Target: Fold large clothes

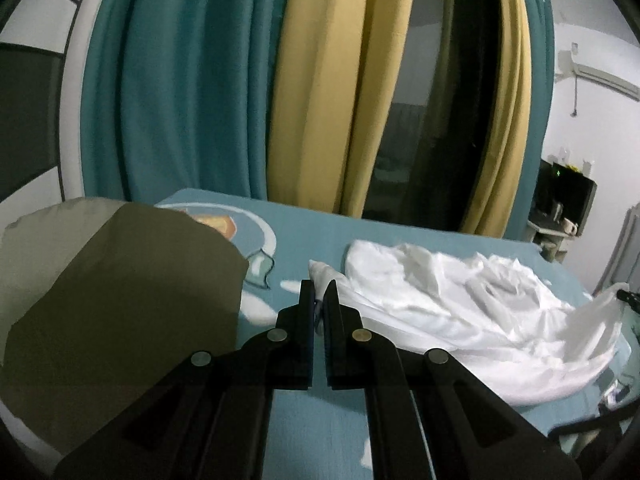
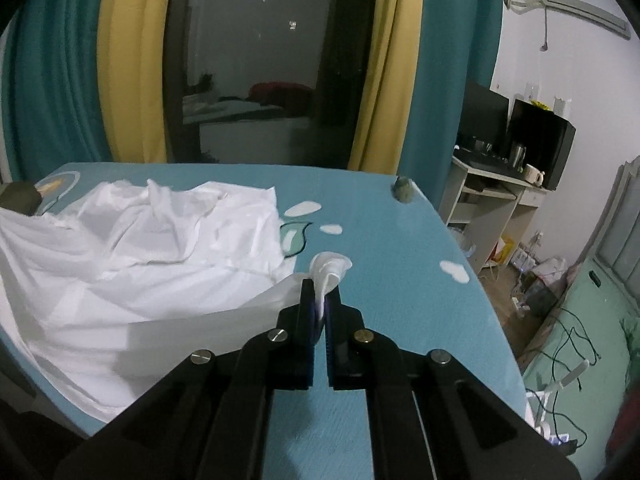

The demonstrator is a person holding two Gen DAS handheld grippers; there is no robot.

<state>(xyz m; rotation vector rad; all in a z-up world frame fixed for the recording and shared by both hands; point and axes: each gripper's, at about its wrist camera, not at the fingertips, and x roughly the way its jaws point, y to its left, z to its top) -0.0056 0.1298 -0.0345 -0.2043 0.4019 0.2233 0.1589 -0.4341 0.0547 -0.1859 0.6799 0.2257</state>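
A large white garment (image 1: 460, 312) lies crumpled on the teal bed sheet (image 1: 320, 236). In the left wrist view my left gripper (image 1: 319, 292) is shut on one corner of the garment, a white tip poking out past its fingers. In the right wrist view the same white garment (image 2: 140, 248) spreads to the left, and my right gripper (image 2: 320, 292) is shut on another corner, with a small bunch of white cloth sticking up above the fingertips. Both held corners are raised off the sheet, and the cloth drapes down from them.
An olive-green pillow (image 1: 112, 300) lies on the bed at the left. Teal and yellow curtains (image 1: 312, 92) hang around a dark window (image 2: 256, 60) behind the bed. A desk (image 2: 488, 196) with screens and cups stands at the right, with cables on the floor (image 2: 568, 328).
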